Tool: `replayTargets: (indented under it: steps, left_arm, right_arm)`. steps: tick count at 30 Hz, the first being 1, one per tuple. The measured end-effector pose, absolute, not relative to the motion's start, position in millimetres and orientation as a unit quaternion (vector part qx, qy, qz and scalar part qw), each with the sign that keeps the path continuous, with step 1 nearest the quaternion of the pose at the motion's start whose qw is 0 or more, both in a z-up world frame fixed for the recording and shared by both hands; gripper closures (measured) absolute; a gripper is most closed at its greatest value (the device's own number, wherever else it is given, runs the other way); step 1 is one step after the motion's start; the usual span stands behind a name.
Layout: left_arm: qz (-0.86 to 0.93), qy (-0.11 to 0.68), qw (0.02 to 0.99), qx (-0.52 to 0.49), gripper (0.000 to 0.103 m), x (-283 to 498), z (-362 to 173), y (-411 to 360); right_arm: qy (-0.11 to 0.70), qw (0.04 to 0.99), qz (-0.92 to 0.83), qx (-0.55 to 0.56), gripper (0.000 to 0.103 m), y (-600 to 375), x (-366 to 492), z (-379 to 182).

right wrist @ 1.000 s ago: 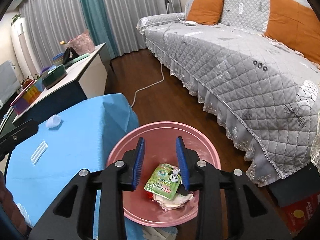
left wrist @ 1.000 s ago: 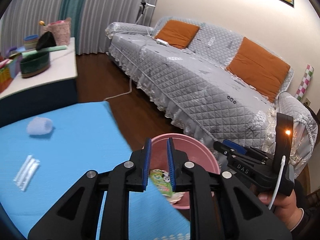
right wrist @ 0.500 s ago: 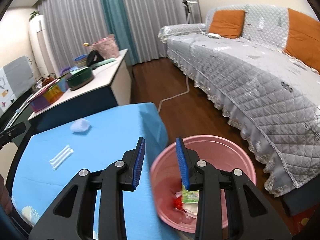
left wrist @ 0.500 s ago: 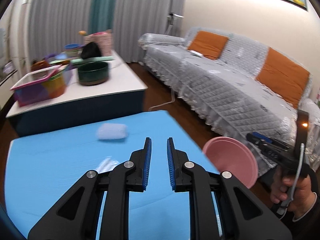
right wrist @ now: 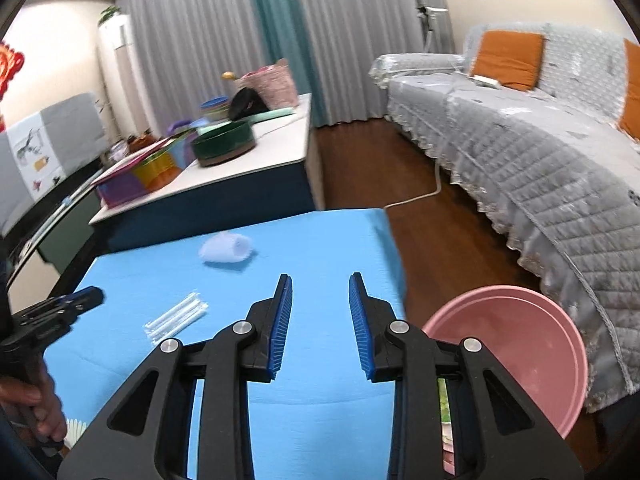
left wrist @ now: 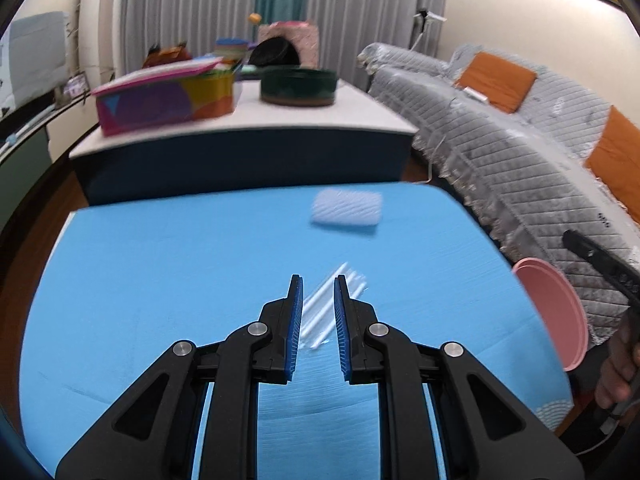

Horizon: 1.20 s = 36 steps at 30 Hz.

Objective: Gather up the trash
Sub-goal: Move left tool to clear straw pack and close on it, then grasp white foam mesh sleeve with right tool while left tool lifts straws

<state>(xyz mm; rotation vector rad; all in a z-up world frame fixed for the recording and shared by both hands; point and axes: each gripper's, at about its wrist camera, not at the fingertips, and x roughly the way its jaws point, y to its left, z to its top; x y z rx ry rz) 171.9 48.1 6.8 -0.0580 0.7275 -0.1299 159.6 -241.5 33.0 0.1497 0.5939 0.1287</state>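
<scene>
Left gripper (left wrist: 317,292), jaws narrowly apart & empty, hovers over straw packet (left wrist: 334,304) lying diagonally just ahead. Right gripper (right wrist: 320,294), spread, empty, is farther off.

My left gripper (left wrist: 317,294) hangs over the blue tabletop (left wrist: 160,272) with its blue-padded jaws a narrow gap apart and nothing between them; a clear packet of white sticks (left wrist: 320,312) lies on the cloth right beyond the tips, showing through the gap. Further ahead and a little right lies a white foam sleeve (left wrist: 346,209). Off the table's right edge I see the pink basin (left wrist: 560,320), with my right gripper (left wrist: 600,264) just above it, its jaws hidden.
</scene>
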Motion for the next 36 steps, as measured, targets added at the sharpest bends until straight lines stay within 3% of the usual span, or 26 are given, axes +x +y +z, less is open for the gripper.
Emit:
replayTargets:
  steps: [10, 17, 25, 27, 28, 31, 36]
  left_arm:
    - [-0.047, 0.392, 0.918, -0.03, 0.087, 201, -27, 51]
    - [-0.049, 0.412, 0.91, -0.008, 0.063, 221, -46, 37]
    - [-0.045, 0.442, 0.896, 0.015, 0.058, 234, -72, 27]
    - [-0.045, 0.445, 0.895, 0.013, 0.063, 235, -73, 28]
    - [-0.046, 0.446, 0.894, 0.01, 0.074, 235, -73, 29]
    - [-0.042, 0.446, 0.894, 0.014, 0.091, 235, -72, 32]
    - [-0.02, 0.449, 0.893, -0.001, 0.096, 237, -71, 46]
  right_arm:
    - [0.313, 0.944, 0.102, 0.04, 0.072, -209, 181, 17]
    - [0.323, 0.939, 0.112, 0.026, 0.072, -198, 192, 3]
    - [0.337, 0.934, 0.116, 0.018, 0.072, -189, 203, -8]
    - [0.34, 0.933, 0.117, 0.014, 0.072, -186, 205, -11]
    - [0.341, 0.933, 0.117, 0.013, 0.072, -185, 206, -12]
    - [0.348, 0.93, 0.121, 0.009, 0.071, -180, 210, -18]
    - [0.364, 0.922, 0.134, 0.009, 0.071, -168, 221, -25]
